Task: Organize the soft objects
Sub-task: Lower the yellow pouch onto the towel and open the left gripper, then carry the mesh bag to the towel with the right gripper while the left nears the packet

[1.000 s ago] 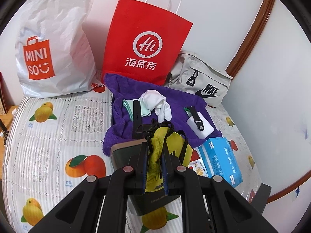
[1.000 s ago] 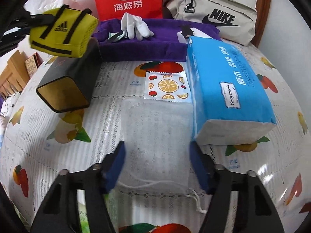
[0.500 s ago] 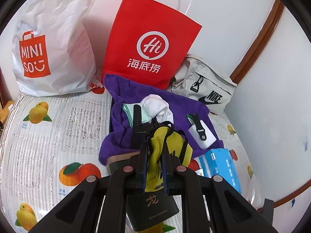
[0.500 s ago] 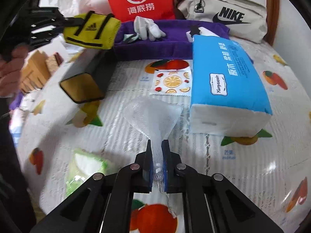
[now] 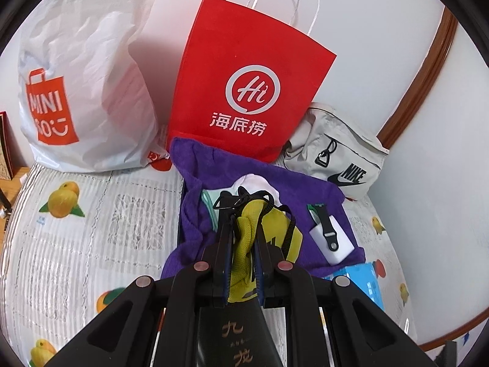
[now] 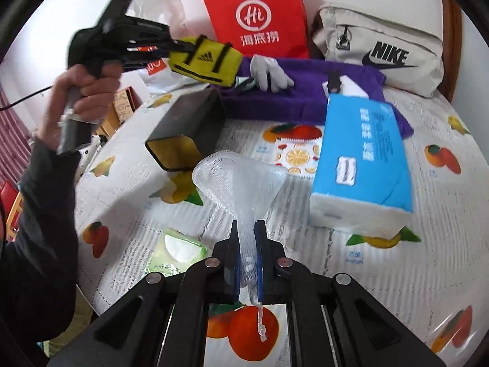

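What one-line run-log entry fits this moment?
left gripper: shut on yellow pouch | right gripper: shut on mesh bag | both lifted

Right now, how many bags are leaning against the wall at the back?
3: a white Miniso plastic bag on the left, a red paper bag in the middle, and a beige Nike bag on the right. Others may be hidden behind them.

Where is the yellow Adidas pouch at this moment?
The yellow Adidas pouch is in the air, upper left in the right wrist view, clamped in the left gripper, above the black box.
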Motion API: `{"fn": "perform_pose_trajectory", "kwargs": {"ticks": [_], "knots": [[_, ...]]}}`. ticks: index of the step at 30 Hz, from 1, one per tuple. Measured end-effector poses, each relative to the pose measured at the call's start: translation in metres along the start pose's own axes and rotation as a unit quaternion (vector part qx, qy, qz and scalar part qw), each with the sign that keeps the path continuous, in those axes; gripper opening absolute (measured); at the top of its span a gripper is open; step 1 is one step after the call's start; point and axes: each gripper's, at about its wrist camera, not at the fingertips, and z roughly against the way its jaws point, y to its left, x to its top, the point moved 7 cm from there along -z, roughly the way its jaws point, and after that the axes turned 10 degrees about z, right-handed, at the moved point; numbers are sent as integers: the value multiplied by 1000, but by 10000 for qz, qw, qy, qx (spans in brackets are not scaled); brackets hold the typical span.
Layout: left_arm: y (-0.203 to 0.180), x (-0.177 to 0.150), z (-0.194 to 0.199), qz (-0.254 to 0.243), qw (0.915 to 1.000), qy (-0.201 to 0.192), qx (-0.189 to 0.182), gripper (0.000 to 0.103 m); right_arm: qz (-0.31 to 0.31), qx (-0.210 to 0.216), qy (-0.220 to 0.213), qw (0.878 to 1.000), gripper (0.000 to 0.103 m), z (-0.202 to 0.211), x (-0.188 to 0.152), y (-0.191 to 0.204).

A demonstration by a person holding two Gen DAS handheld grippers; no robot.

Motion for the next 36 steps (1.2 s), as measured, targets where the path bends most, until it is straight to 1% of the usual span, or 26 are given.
{"fn": "perform_pose_trajectory", "kwargs": {"ticks": [4,8,10,12,15,18,21,25,27,29,30,32,33,35,36], "knots": [[-6,5,-16,-43,9999,98,9,12,125,-27,-170,9998,8,15,5,-7],[-11,7,-31,-185,9996,166,116,12,201,-82,-304,9993,8,25,4,-16],[-10,8,-42,-196,9994,223,168,12,171,-77,-330,9993,8,28,4,-23],[-7,6,-54,-199,9989,349,228,12,77,-40,-261,9996,8,27,2,-31],[-2,0,-72,-211,9979,502,362,12,-45,48,-344,9994,8,30,4,-40],[1,-4,-83,-224,9969,599,464,13,-28,14,-415,9991,8,34,8,-46],[4,-6,-89,-241,9959,649,582,15,11,-31,-453,9990,8,37,11,-49],[4,-6,-91,-320,9955,637,617,17,-29,-32,-409,9992,8,36,12,-55],[4,-5,-91,-364,9952,640,640,22,-83,-2,-405,9991,8,35,12,-59],[5,-3,-91,-366,9946,641,724,36,-98,-2,-447,9990,8,36,14,-60],[5,-2,-90,-366,9945,628,754,39,-88,12,-460,9989,8,37,14,-60],[5,0,-86,-379,9949,539,760,50,-68,9,-500,9987,8,39,16,-58],[4,2,-84,-390,9951,502,753,52,-41,20,-506,9987,8,39,17,-57],[3,3,-80,-436,9947,460,813,59,4,-13,-511,9987,8,40,18,-55],[3,3,-76,-485,9941,448,855,60,16,-16,-517,9987,8,41,18,-55]]}}
